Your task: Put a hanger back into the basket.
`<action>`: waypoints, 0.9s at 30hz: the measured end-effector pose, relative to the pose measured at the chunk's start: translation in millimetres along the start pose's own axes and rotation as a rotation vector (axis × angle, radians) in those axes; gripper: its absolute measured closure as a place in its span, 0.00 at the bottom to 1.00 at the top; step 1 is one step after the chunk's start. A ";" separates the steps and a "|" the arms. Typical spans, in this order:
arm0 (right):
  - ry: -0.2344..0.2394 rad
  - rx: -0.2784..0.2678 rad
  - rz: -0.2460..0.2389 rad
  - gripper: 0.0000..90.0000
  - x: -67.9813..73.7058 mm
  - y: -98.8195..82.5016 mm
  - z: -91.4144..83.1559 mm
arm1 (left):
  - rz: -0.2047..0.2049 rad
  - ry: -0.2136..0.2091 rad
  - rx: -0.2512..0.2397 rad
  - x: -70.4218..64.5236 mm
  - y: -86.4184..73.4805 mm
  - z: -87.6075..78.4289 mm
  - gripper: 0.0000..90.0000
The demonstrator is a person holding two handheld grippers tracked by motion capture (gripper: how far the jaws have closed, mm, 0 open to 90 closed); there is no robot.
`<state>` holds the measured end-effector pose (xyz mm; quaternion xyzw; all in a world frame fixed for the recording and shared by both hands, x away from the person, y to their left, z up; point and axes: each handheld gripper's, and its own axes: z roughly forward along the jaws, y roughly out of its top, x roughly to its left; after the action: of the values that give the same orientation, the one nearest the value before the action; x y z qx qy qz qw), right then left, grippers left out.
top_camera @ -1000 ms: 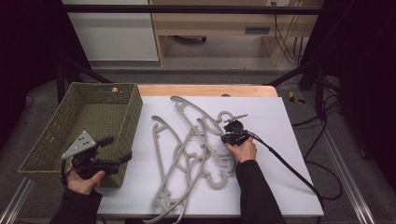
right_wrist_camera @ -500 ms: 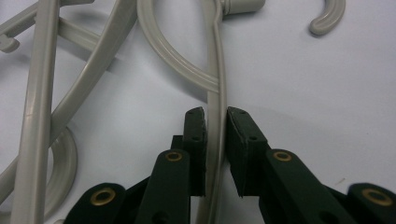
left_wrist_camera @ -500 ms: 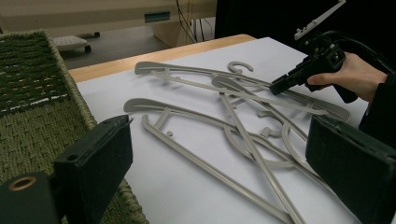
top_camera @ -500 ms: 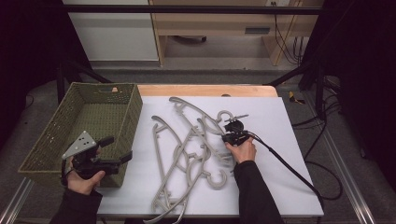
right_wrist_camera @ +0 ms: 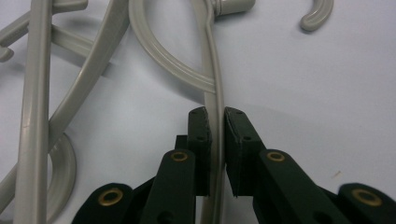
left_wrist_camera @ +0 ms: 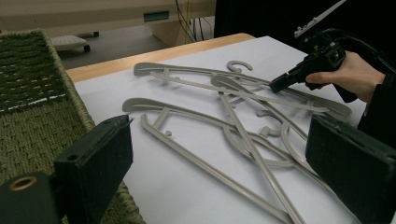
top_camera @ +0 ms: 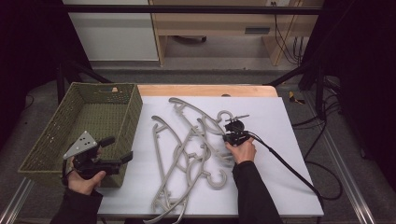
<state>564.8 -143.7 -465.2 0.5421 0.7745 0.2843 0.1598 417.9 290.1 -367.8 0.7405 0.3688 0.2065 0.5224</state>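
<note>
Grey plastic hangers (top_camera: 191,154) lie tangled on the white table (top_camera: 289,154), just right of the green basket (top_camera: 100,109). The right gripper (right_wrist_camera: 215,122) has just been closing its jaws, which now pinch the thin arm of one hanger (right_wrist_camera: 215,88) at the pile's right edge. The left gripper (left_wrist_camera: 219,163) hovers by the basket's near corner, jaws wide apart and holding nothing.
</note>
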 end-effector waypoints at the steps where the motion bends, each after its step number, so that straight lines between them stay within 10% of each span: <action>1: -0.001 -0.005 0.008 0.91 0.8 -0.2 -0.6 | -0.001 0.000 -0.001 0.0 0.1 -0.2 0.08; 27: 0.084 -0.173 0.038 0.91 -3.8 11.1 -42.8 | 0.001 0.001 -0.008 -0.6 1.3 -2.0 0.08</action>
<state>550.7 -155.9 -424.9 0.5285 0.7426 0.3755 0.1680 416.6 290.6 -365.8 0.7385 0.3680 0.2086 0.5251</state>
